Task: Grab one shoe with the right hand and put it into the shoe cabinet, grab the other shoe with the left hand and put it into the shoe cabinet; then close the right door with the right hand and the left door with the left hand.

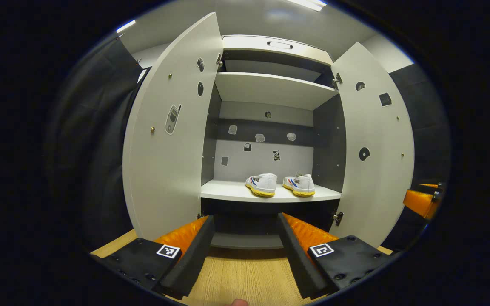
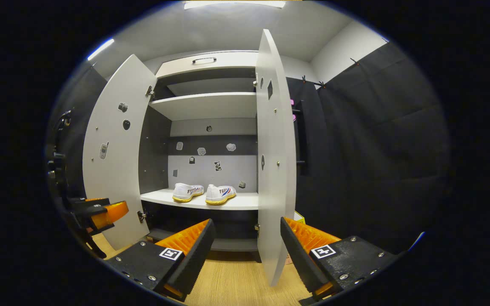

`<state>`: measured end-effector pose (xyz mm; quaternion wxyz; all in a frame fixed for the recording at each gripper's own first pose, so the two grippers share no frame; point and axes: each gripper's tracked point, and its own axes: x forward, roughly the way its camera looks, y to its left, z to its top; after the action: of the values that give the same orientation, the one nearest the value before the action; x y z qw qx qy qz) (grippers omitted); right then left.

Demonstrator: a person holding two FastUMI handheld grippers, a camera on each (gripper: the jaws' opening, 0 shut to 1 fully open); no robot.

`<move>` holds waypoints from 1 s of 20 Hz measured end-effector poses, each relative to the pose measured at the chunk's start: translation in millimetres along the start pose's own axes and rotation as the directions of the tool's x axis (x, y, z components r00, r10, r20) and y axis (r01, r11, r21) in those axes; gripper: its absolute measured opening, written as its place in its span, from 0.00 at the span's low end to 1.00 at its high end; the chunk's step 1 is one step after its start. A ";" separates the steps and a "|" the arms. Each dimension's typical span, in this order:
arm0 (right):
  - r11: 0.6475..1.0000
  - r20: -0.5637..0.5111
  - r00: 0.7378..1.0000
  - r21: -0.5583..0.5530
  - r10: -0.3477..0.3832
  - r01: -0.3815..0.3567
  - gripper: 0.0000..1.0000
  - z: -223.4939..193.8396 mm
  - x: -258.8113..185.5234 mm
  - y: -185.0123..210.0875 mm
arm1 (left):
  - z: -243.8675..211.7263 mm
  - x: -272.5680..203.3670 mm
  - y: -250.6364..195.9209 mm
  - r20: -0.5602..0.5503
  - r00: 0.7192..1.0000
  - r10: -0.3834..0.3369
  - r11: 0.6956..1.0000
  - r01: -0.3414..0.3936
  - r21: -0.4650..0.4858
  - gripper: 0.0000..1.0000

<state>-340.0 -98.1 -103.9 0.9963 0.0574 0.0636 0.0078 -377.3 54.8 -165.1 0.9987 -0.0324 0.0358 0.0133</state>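
Above the wooden floor [image 1: 245, 272] the shoe cabinet [image 1: 270, 89] stands open with both sneakers [image 1: 262, 184] [image 1: 299, 184] shelved side by side (doors remaining), so left gripper [image 1: 245, 238] and right gripper [image 2: 245, 242] hang spread and empty, the right door [image 2: 272, 170] edge-on just ahead of the right gripper.

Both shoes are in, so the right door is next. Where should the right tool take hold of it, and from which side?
Probably the right door by its free vertical edge, the one nearest the camera in the right gripper view. It stands wide open, edge-on between the open fingers of the right tool, a thin panel with no handle visible. Come from its outer face and push it toward the shoe cabinet.
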 end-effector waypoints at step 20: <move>0.953 0.218 0.968 -0.249 -0.121 0.175 0.89 170.1 82.7 -135.9 | 9.4 -11.8 11.0 0.022 0.999 0.024 0.998 -0.025 0.049 0.95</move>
<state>-235.1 -250.5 37.6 0.9940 -0.0815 -0.0344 -0.0647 -388.7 66.1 -155.6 0.9993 -0.0070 0.0260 0.0251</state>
